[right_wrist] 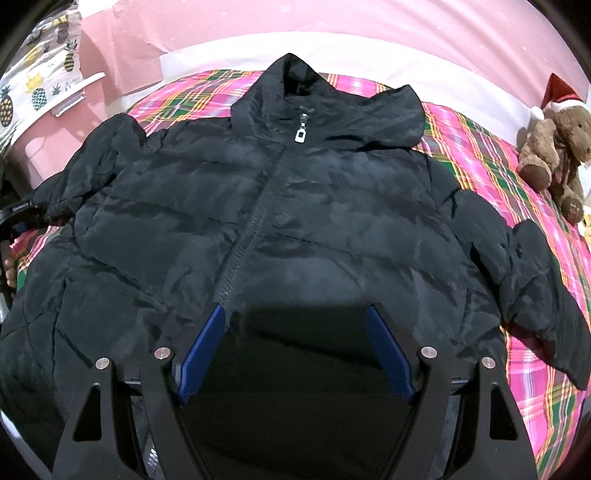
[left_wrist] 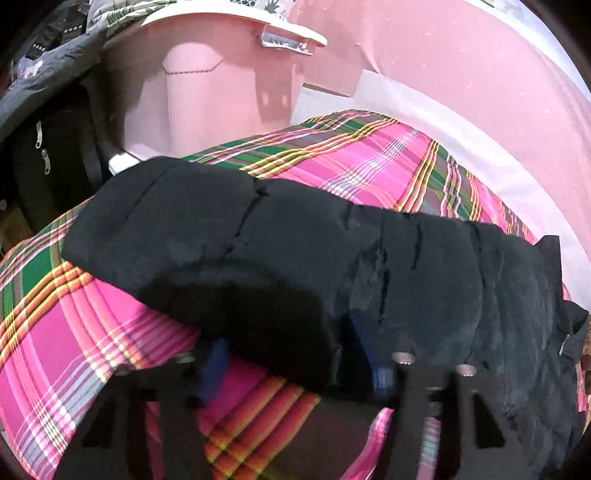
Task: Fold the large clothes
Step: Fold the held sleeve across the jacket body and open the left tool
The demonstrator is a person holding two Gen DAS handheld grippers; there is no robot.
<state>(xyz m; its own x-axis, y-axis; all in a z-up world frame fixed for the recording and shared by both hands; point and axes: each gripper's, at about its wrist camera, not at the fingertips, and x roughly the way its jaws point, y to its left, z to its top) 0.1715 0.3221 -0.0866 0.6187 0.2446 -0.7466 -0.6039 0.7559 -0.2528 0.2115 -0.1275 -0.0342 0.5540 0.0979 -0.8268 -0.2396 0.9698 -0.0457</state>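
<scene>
The black quilted puffer jacket [right_wrist: 280, 206] sleeve [left_wrist: 258, 258] may slip: left tool [left_wrist: 295, 354] half-closed around its cuff, right tool [right_wrist: 295, 350] wide open, empty.

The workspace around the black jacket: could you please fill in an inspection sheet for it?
Surface: pink plaid bedspread, partly covered.
Job's things: black puffer jacket front up, zipped, sleeves spread; one sleeve lies between the left jaws.
Clutter: teddy bear in a Santa hat at the bed's edge.
Grippers: left gripper around the sleeve, grip unclear; right gripper open over the hem.
Cables: nothing seen.
Surroundings: pink tub, pink wall.
</scene>
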